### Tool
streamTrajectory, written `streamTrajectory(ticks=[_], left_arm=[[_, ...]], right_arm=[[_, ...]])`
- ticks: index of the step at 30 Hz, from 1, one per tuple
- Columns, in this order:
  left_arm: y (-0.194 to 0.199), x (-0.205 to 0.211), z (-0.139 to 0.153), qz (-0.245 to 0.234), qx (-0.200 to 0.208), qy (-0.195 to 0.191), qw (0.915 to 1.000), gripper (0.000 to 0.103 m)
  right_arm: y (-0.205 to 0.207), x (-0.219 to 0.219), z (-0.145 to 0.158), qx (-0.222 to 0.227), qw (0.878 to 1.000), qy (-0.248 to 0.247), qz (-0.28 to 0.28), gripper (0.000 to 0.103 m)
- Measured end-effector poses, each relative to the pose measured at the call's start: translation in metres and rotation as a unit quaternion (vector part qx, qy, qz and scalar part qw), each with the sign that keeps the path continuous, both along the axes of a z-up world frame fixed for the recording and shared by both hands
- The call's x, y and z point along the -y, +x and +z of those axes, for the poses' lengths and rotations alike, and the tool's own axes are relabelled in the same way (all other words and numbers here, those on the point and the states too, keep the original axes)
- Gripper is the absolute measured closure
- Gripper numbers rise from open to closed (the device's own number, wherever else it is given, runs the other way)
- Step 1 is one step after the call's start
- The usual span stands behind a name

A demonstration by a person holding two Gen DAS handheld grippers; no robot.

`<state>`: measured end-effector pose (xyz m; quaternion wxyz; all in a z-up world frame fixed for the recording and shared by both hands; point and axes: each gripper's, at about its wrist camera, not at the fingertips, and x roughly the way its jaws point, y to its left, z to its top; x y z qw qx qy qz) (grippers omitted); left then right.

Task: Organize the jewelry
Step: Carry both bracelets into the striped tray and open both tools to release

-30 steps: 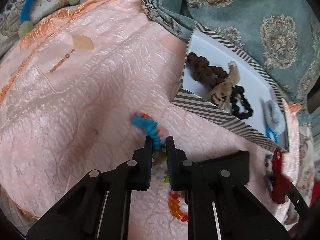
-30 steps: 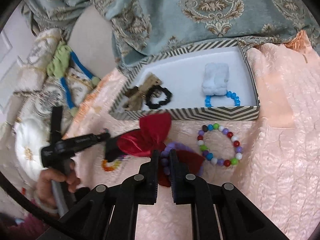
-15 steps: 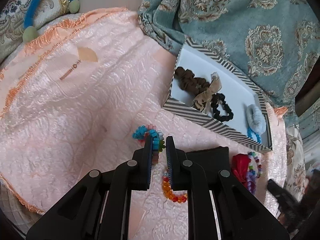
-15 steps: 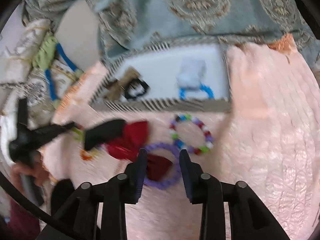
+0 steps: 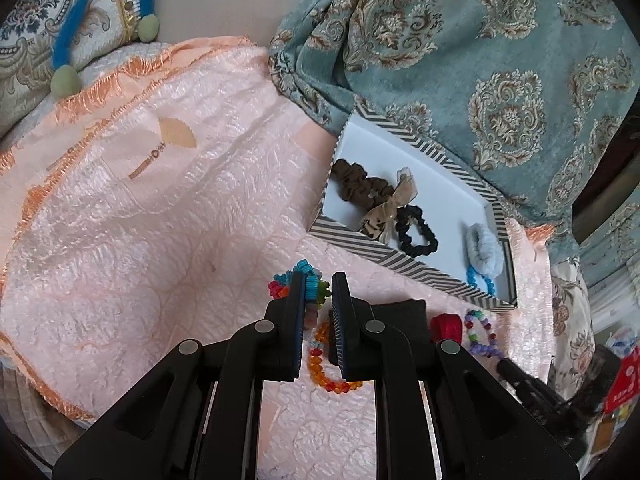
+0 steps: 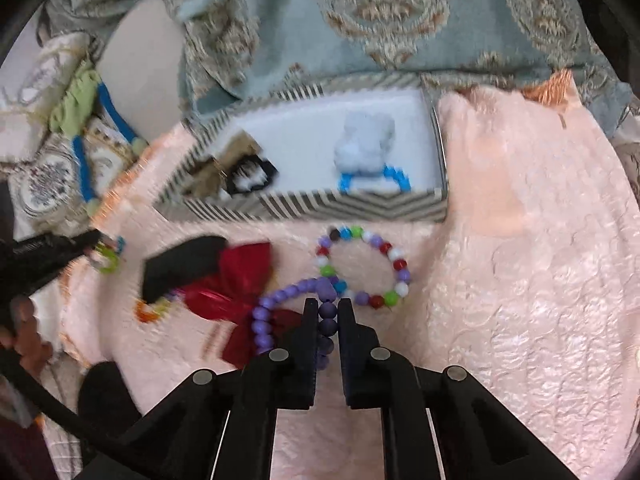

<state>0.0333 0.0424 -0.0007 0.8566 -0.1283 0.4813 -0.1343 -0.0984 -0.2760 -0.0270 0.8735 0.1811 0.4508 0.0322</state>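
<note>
My left gripper (image 5: 316, 280) is shut on a bracelet of blue, red and green beads (image 5: 304, 270), held above the peach cloth. An orange bead bracelet (image 5: 332, 376) lies on the cloth beneath it. In the right wrist view my right gripper (image 6: 328, 304) is shut on a purple bead bracelet (image 6: 276, 300), whose loop lies over a red bow (image 6: 244, 276). A multicoloured bead bracelet (image 6: 362, 268) rests just beyond the fingertips. The striped box (image 6: 340, 206) stands behind, holding scrunchies, a tan bow and a blue bead bracelet (image 6: 376, 178).
A black pad (image 6: 184, 264) lies next to the red bow. A teal patterned blanket (image 5: 500, 80) is bunched against the box's far side. Ornate cushions (image 5: 36, 40) sit past the cloth's fringed edge. A hand (image 6: 24, 340) grips the left tool.
My left gripper has risen with the coloured bracelet, lifting it off the cloth. My right gripper opened around the purple bracelet and then shut on its beads.
</note>
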Motion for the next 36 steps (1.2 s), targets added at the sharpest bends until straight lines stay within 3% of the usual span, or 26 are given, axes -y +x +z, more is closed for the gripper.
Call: streamTrajectory(ticks=[7,13,26,36], left_arm=[[-0.008,0.006,0.014,-0.009,0.014,0.0,0.9999,0.091],[-0.013,0.02,0.025,-0.023,0.03,0.019,0.9991,0.091],[-0.015,0.058,0.026,-0.054,0.051,0.066,0.9951,0.091],[0.002,0.082,0.016,-0.075,0.035,0.075,0.9938,0.091]], right_arm=[[-0.008,-0.009,0.046,0.048,0.999,0.006,0.012,0.094],[-0.005,-0.014,0.067,0.067,0.998,-0.003,0.018,0.094],[0.009,-0.015,0.066,0.058,0.998,-0.011,0.025,0.094],[0.034,-0.015,0.056,0.047,0.998,-0.013,0.027,0.094]])
